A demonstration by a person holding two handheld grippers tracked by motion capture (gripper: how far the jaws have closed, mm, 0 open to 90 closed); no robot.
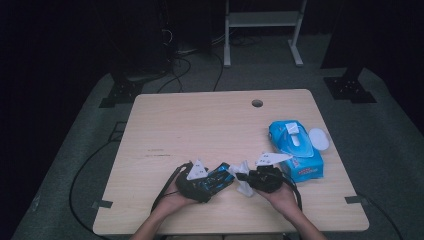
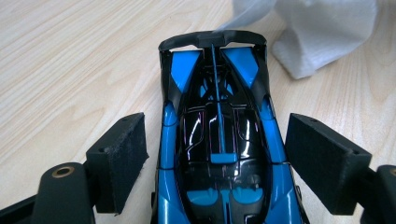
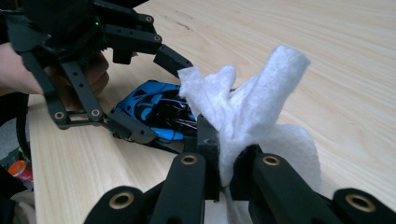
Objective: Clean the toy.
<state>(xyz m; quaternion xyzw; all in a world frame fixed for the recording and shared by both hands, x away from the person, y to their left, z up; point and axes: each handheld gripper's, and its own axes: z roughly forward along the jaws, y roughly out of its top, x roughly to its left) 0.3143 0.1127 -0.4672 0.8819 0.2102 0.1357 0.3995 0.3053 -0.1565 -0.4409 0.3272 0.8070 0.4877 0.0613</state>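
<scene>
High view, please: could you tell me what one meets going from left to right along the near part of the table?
left hand-held gripper → blue and black toy car → white wipe → right hand-held gripper → blue wipes pack → its open white lid

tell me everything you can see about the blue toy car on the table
The toy car is a small, glossy model in bright blue and black, plastic by its look, with a dark cabin, a thin blue centre fin and a black wing at one end. It sits flat on the light wooden table, near the front edge. The left tool straddles it with jaws apart, their pads clear of its sides. A white wipe, pinched in the right tool, is at its wing end.
</scene>
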